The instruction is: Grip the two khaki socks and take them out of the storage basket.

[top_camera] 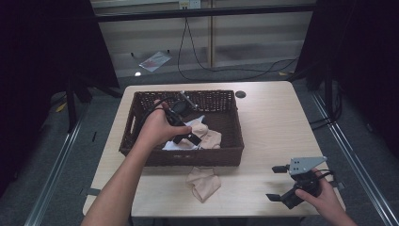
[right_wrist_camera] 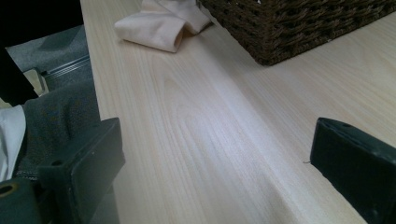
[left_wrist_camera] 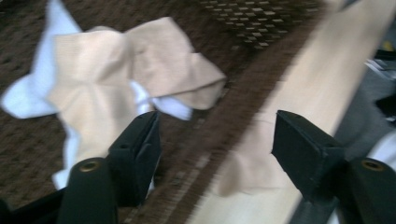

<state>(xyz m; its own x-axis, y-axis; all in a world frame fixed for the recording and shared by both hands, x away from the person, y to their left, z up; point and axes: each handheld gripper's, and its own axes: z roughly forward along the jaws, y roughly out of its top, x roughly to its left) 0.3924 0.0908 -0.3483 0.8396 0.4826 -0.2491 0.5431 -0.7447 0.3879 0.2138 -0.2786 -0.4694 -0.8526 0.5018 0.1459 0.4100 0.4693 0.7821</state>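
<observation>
Beige cloth (left_wrist_camera: 135, 79) lies crumpled on the floor of the woven basket (top_camera: 141, 101), on top of a white cloth (left_wrist_camera: 25, 95) that shows at its edges; in the high view the two sit in the near-right part of the basket, partly covered by the left gripper (top_camera: 190, 137). How many beige pieces make up the heap cannot be told: the folds overlap and the left gripper view is smeared by motion. Left gripper is released, jaws apart with nothing pressed between them; seen along its jaws, one jaw stands over the edge of the beige cloth, the other over the basket's near wall, and whether either pad touches fabric cannot be made out. Left hand (top_camera: 160, 127) grips it from above, forearm coming in from the bottom edge and reaching over the near wall, gripper angled down into the basket. A second beige cloth (top_camera: 203, 182) lies bunched on the bench (top_camera: 273, 122) just in front of the basket's near wall; its far end is cut off in the right gripper view. Right gripper (top_camera: 278, 183) is released too, jaws wide, empty, held low over bare bench at the near right corner, well apart from both cloths. Right hand (top_camera: 322, 195) is partly cut off by the frame's bottom edge.
</observation>
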